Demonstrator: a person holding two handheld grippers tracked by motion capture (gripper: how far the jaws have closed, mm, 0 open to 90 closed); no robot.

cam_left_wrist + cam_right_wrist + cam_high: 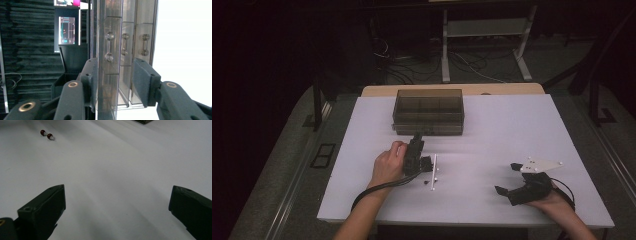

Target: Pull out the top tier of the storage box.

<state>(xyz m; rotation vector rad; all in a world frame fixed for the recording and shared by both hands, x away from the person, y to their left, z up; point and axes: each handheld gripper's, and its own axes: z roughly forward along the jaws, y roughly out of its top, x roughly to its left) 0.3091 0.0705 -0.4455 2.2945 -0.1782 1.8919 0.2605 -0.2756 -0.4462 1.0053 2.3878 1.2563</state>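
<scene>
glossy clear-plastic drawer box (428, 111), matt table (512, 130)

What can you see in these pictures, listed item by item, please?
table: one, white top, centre of the high view
drawer box: one, smoky clear, far middle of the table, three handled drawer fronts
beads: two, red and clear, joined, lying on the table
screen: one, lit, behind the box in the left gripper view
stand: one, white, on the floor beyond the table
left gripper: one, black, at the box's front, jaws either side of drawer fronts
right gripper: one, black, near right of the table, jaws wide open
left hand: holds the left gripper
right hand: holds the right gripper
</scene>
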